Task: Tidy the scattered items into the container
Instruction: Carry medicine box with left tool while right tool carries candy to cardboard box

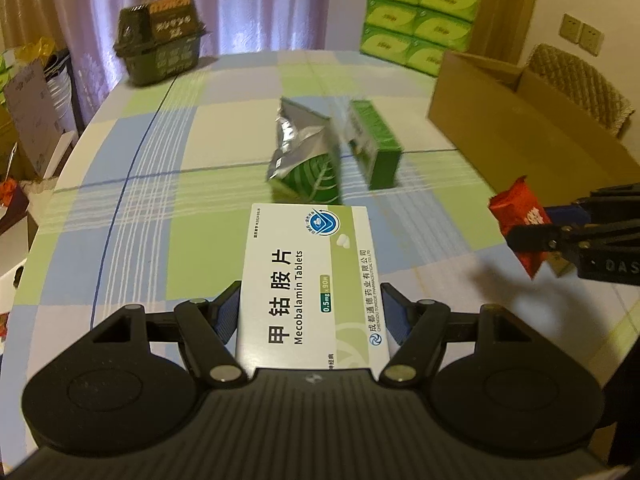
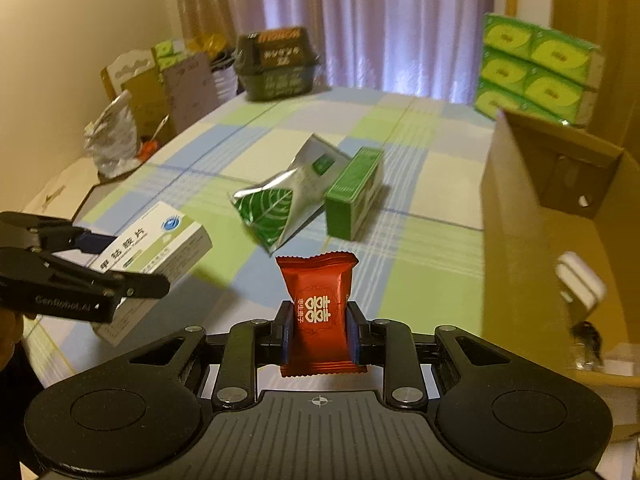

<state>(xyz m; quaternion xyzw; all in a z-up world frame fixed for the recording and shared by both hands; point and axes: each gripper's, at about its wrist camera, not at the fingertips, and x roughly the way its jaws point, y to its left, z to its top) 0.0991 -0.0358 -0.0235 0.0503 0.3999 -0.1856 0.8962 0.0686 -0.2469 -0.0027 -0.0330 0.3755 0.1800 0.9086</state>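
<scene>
The tablet box [image 1: 310, 288] sits at the bottom centre of the left wrist view, clamped between your left gripper [image 1: 311, 312] fingers and lifted clear of the tabletop [image 1: 132, 216], its long axis running straight out along the fingers. In the right wrist view the red candy packet [image 2: 318, 312] stands upright at lower centre, pinched by the closed fingers of your right gripper [image 2: 319, 334], also held in the air. Further out, in the middle of both frames, a silver-and-green foil pouch [image 1: 304, 152] and a green box [image 1: 374, 148] lie on the tabletop just beside each other, not yet collected. The cardboard box [image 2: 532, 208], open at the top, fills the right side of the right wrist view and the upper right of the left wrist view; I take it to be the container. It lies to the right of both loads, and your right hand looks the nearer, so the candy packet probably goes in first, with the tablet box having to cross rightward behind it. At the far edge stand a dark lidded container [image 1: 160, 48] upper left and stacked green tissue packs [image 1: 420, 20] upper right.
</scene>
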